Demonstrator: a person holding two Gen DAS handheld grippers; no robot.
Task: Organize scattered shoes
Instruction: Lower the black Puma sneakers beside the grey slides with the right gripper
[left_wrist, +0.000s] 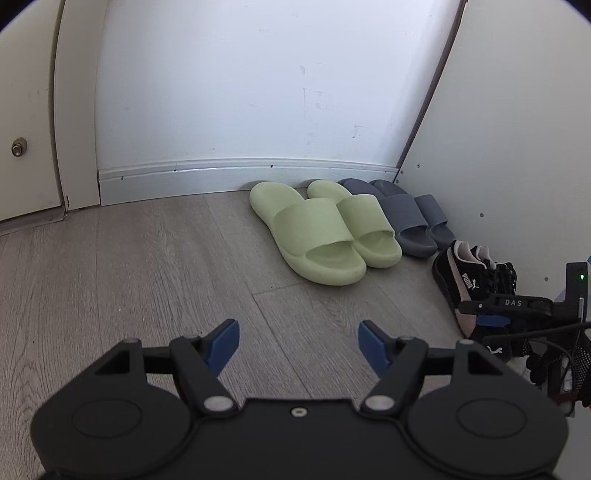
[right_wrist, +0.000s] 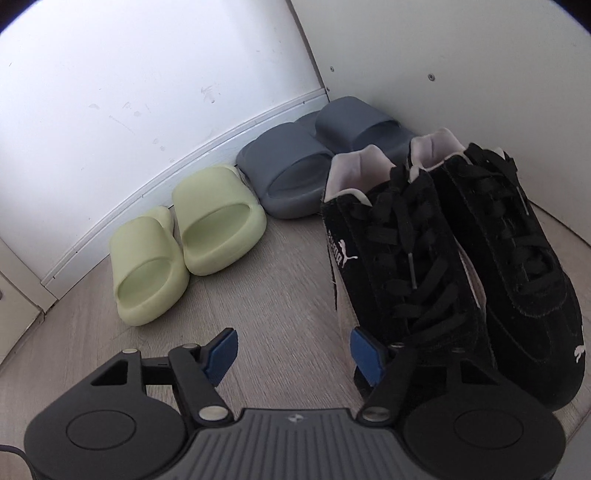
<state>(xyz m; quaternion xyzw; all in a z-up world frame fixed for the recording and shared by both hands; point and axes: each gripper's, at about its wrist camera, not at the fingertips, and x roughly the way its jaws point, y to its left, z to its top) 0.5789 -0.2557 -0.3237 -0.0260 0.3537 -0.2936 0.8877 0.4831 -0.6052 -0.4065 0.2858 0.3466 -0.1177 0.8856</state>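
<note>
Black sneakers (right_wrist: 461, 251) beside right gripper (right_wrist: 293, 350), fingers (right_wrist: 364, 354) spread, nothing between

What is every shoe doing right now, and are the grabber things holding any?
Green slides: paired side by side, toes at the wall.
Grey slides: paired beside the green ones, in the corner.
Black sneakers: upright, side by side, laced.
Left tool: open, holding nothing.
Right tool: open, holding nothing, beside a sneaker's toe.

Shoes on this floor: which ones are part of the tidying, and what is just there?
Part of the job:
green slippers
grey slippers
black trainers

Just there:
wall
skirting board
door
side panel
</note>
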